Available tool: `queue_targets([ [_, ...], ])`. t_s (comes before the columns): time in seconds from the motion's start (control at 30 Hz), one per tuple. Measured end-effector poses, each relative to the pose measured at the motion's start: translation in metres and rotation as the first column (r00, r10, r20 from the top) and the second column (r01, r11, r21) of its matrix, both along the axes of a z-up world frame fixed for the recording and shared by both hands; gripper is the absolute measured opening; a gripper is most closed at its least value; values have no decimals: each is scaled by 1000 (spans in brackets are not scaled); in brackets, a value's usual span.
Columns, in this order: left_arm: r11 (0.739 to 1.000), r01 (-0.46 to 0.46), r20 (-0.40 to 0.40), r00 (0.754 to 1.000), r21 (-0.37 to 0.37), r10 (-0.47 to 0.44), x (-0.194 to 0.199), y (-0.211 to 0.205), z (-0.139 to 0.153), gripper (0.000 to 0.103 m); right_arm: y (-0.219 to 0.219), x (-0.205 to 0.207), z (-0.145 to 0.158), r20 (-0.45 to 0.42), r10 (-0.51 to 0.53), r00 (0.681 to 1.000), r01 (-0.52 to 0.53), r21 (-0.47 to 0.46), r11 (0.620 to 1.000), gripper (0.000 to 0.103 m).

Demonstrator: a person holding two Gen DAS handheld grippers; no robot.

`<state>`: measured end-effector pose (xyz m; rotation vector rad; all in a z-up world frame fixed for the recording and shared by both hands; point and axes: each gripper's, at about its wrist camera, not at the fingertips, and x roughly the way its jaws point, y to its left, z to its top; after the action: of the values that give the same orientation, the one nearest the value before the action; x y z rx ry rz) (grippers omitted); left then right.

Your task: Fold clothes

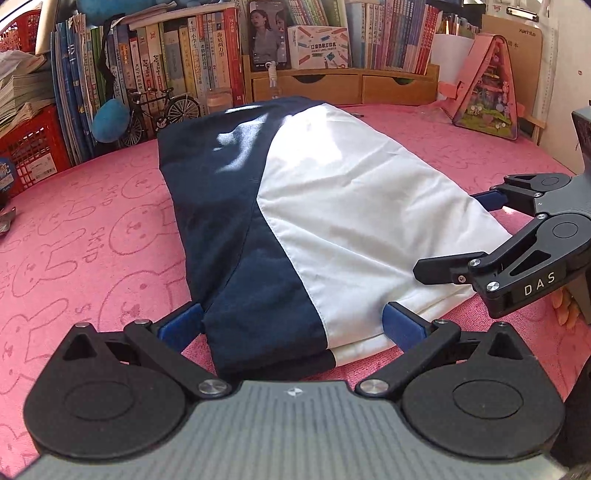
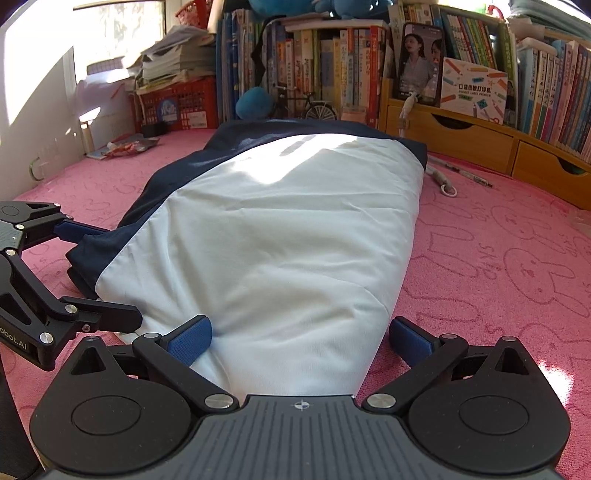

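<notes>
Nearest in the left wrist view, the left tongs (image 1: 291, 323) stand spread wide, one blue pad on each side of the near end of the folded garment (image 1: 332, 221), pinching nothing. The garment lies flat on the pink rabbit-patterned counter (image 1: 92, 240), a long narrow bundle running from 6 o'clock toward 12 o'clock. It is navy on its left part and white on its right, the two colours meeting along a curved seam, with stacked layers showing at the near hem. A patch of sunlight falls on its far half.

At 3 o'clock in that view the right tongs (image 1: 454, 236) come in from the side, also spread, with the white edge of the garment between the fingers; whether the pads touch the cloth is hard to tell.

The right wrist view shows mostly the white panel, with navy only along the left edge and far end. Here the right tongs' own pads straddle the near white end, and the left tongs sit at 9 o'clock by the navy corner.

Only this view shows a pen (image 2: 469, 173) and a looped cord (image 2: 441, 182) on the counter beyond the garment at 1 o'clock. Only the left view shows the pink triangular house model (image 1: 487, 85) at 2 o'clock. Farthest back, both show a row of books (image 1: 177, 62) and a propped phone (image 1: 269, 35).
</notes>
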<state>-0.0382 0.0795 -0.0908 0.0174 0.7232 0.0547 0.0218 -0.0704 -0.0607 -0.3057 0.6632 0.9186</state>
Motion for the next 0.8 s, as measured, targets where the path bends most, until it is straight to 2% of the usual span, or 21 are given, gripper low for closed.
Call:
queue_targets([
  [0.57, 998, -44, 32, 998, -42, 45, 2, 5, -6, 103, 5, -3, 0, 3, -29, 1000, 29, -5, 1000, 103],
  [0.8, 999, -30, 20, 999, -45, 31, -6, 5, -6, 103, -11, -18, 1, -10, -54, 999, 54, 6, 999, 103],
])
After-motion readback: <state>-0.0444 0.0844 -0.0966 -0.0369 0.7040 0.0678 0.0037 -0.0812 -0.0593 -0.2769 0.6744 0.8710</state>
